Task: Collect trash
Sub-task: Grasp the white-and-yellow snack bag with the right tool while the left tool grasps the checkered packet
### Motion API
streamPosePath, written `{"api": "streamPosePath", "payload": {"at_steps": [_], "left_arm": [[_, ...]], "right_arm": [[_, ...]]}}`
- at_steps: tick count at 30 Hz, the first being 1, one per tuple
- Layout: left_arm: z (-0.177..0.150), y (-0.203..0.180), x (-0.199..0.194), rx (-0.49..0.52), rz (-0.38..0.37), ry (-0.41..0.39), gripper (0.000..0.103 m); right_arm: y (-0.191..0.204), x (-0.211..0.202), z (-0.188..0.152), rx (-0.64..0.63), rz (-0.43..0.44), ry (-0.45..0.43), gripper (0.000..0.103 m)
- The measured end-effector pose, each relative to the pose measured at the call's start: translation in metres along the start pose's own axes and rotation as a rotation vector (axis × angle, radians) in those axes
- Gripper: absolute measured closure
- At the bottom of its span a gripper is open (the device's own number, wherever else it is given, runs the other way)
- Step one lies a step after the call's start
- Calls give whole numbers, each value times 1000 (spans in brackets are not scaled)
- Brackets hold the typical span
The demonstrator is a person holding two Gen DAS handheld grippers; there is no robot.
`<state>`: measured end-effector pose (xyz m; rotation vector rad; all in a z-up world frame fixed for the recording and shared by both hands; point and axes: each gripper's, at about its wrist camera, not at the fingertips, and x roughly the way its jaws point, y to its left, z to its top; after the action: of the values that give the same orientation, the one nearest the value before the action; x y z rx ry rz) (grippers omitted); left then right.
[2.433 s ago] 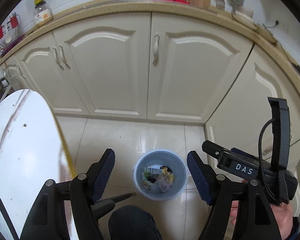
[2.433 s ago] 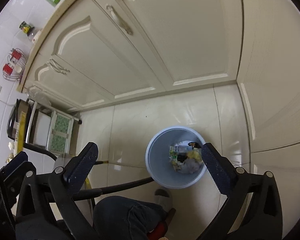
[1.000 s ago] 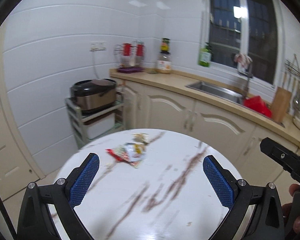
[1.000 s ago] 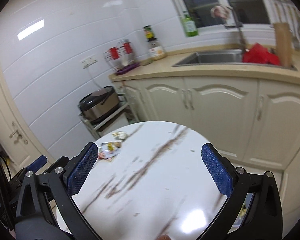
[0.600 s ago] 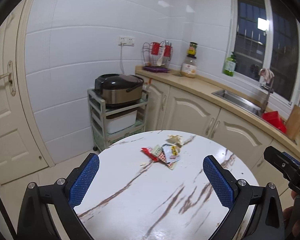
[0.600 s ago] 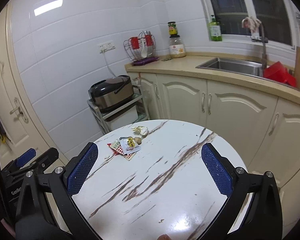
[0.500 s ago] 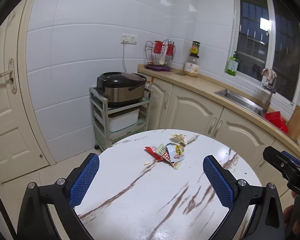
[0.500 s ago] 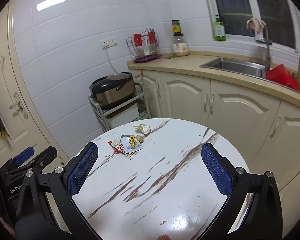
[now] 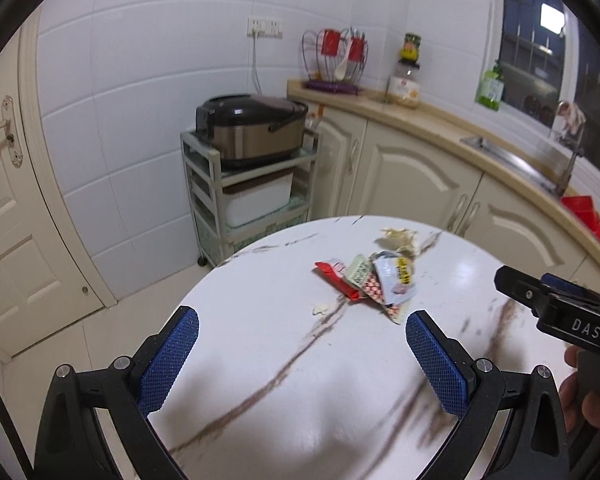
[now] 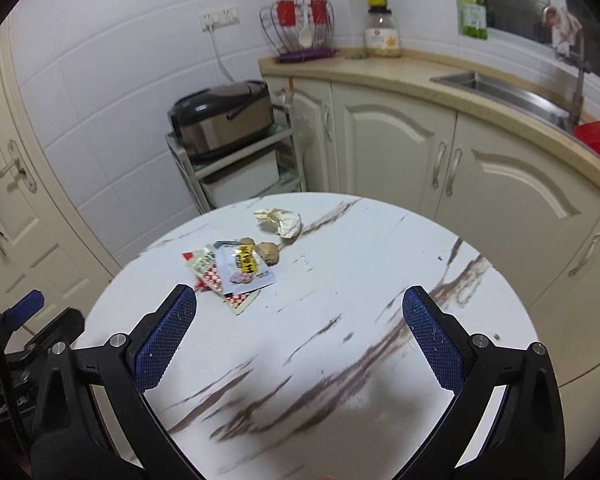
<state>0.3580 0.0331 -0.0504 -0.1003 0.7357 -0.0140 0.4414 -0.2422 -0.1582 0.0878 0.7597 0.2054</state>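
Above the near edge of the round worktop [image 9: 260, 320], the left gripper [image 9: 302, 354] hangs spread and empty; farther across, overlapping wrappers [image 10: 236, 272] and crumpled scraps [image 10: 280, 220] await pickup; the right gripper [image 10: 300, 340] is likewise spread, ready.

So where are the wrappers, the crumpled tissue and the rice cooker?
wrappers [image 10: 240, 270], right wrist view, on the pale top packet.
tissue [image 10: 282, 220], right wrist view, on its crumpled middle.
rice cooker [image 9: 252, 128], left wrist view, on its side.
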Motion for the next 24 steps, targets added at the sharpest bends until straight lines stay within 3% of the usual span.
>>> {"api": "streamPosePath", "payload": {"at_steps": [6, 12, 16, 20, 24], "left_arm": [[26, 2, 65, 12, 15, 63, 1], [38, 16, 108, -10, 27, 102, 1], [40, 16, 125, -3, 21, 111, 1], [46, 9, 139, 4, 1, 111, 1], [44, -3, 147, 22, -21, 108, 1]], "right_arm": [[11, 61, 5, -29, 55, 94, 1], [36, 112, 12, -48, 120, 171, 8], [44, 139, 8, -44, 127, 214, 42], [42, 135, 0, -64, 176, 209, 57], [30, 126, -7, -75, 174, 202, 59]]}}
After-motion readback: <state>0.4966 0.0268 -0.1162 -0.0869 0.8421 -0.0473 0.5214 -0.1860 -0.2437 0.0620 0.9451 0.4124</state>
